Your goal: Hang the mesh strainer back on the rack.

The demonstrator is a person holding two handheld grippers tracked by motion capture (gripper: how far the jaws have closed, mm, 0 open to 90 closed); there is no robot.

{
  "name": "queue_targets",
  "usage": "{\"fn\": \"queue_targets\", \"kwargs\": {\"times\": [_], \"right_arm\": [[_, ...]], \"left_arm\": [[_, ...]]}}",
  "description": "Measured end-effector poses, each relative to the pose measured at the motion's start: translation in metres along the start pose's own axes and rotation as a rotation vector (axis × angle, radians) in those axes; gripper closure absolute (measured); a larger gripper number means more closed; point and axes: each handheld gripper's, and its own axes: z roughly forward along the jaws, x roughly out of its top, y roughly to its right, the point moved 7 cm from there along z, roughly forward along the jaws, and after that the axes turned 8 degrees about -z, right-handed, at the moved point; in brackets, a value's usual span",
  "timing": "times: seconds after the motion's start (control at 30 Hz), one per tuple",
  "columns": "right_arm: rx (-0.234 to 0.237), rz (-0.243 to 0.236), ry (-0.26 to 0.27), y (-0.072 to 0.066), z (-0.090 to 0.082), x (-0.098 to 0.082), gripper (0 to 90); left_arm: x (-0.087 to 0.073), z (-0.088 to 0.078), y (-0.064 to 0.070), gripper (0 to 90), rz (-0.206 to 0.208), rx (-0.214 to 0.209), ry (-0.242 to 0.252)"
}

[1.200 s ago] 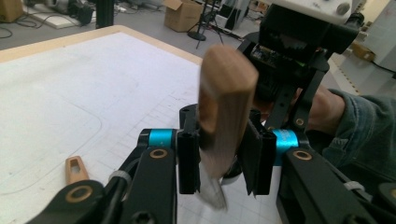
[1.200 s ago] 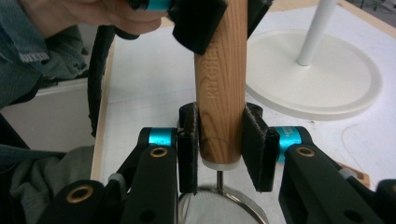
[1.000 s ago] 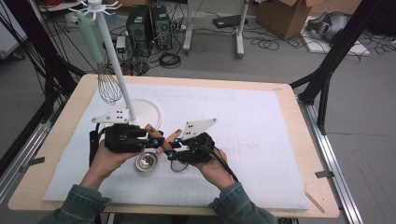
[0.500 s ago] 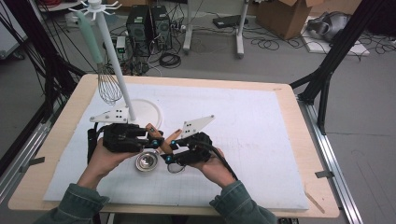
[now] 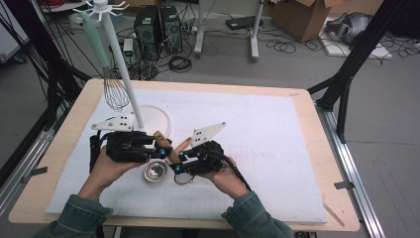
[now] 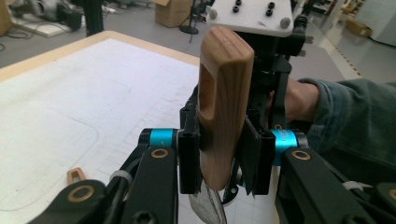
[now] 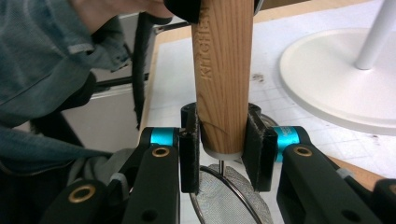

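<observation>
Both grippers are on the same wooden-handled strainer (image 5: 168,152), held just above the white surface (image 5: 277,148) near the front edge. The left gripper (image 5: 157,148) pinches the handle's looped end, and the right gripper (image 5: 179,161), whose jaws have just been closing, clamps the end by the mesh bowl (image 5: 155,172). Just behind stands a white rack (image 5: 148,119) with a whisk (image 5: 115,91) hanging on it.

The strainer's handle (image 7: 223,84) is light wood with fine grain lines, smooth and not shiny. Its bowl (image 5: 156,172) is shiny metal with thin wire mesh. The tongs (image 6: 219,161) are matt black plastic with bright blue metal rings. The table (image 5: 317,126) has a pale wood edge under a white matt sheet (image 5: 257,129). The stand's base (image 7: 336,74) looks like smooth white plastic
</observation>
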Motion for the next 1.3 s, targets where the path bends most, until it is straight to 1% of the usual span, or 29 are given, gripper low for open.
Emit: {"fn": "queue_targets", "kwargs": {"times": [0.03,0.1,0.13,0.2,0.23,0.27,0.37,0.47,0.53,0.6,0.7,0.77,0.8,0.87,0.9,0.93,1.03,1.07,1.13,1.2,1.3], "right_arm": [[-0.018,0.0,0.006,0.001,0.0,0.001,71.0],[-0.048,0.015,0.018,0.002,0.001,0.003,71.0],[-0.065,0.017,0.028,0.004,0.002,0.004,71.1],[-0.091,0.035,0.042,0.005,0.002,0.006,71.1],[-0.11,0.042,0.053,0.006,0.002,0.008,71.1],[-0.11,0.042,0.053,0.006,0.002,0.008,71.1],[-0.14,0.058,0.069,0.007,0.002,0.01,71.1],[-0.165,0.07,0.082,0.008,0.002,0.012,71.2],[-0.177,0.074,0.082,0.008,0.002,0.013,71.1],[-0.183,0.069,0.086,0.008,0.003,0.015,71.1],[-0.188,0.062,0.081,0.007,0.005,0.016,71.0],[-0.178,0.06,0.079,0.007,0.006,0.016,70.9],[-0.179,0.055,0.078,0.007,0.006,0.016,70.9],[-0.161,0.055,0.079,0.005,0.006,0.016,70.1],[-0.152,0.056,0.086,0.005,0.005,0.016,66.9],[-0.153,0.06,0.089,0.006,0.005,0.016,60.4],[-0.142,0.088,0.087,0.007,0.001,0.014,44.9],[-0.152,0.091,0.086,0.009,-0.001,0.013,43.5],[-0.152,0.094,0.091,0.009,-0.006,0.012,40.6],[-0.161,0.094,0.087,0.011,-0.012,0.011,37.5],[-0.179,0.11,0.081,0.014,-0.021,0.008,32.1]], "left_arm": [[0.001,0.0,-0.001,69.4,0.0,0.014,0.009],[0.001,0.001,-0.001,64.3,0.002,0.039,0.021],[0.002,0.002,-0.001,63.4,0.006,0.055,0.026],[0.002,0.003,-0.002,62.1,0.006,0.078,0.031],[0.002,0.003,-0.002,62.7,0.009,0.087,0.03],[0.001,0.004,-0.003,62.7,0.006,0.104,0.03],[-0.001,0.005,-0.005,63.6,0.001,0.124,0.026],[-0.001,0.004,-0.007,65.1,-0.006,0.138,0.041],[0.0,0.004,-0.007,67.7,-0.007,0.139,0.044],[0.0,0.004,-0.006,68.6,-0.016,0.136,0.053],[0.0,0.004,-0.005,71.7,-0.014,0.117,0.049],[0.0,0.004,-0.004,72.2,-0.005,0.11,0.045],[0.0,0.003,-0.004,72.3,-0.005,0.103,0.044],[0.0,0.002,-0.003,72.4,-0.007,0.087,0.045],[0.001,0.001,-0.003,72.3,-0.002,0.087,0.043],[0.002,0.0,-0.004,72.3,-0.001,0.09,0.049],[0.005,-0.007,-0.006,72.3,-0.001,0.094,0.063],[0.005,-0.009,-0.007,72.3,0.001,0.097,0.061],[0.006,-0.013,-0.007,72.3,-0.001,0.097,0.061],[0.007,-0.016,-0.009,72.3,0.004,0.1,0.057],[0.008,-0.021,-0.01,72.3,0.007,0.107,0.057]]}}
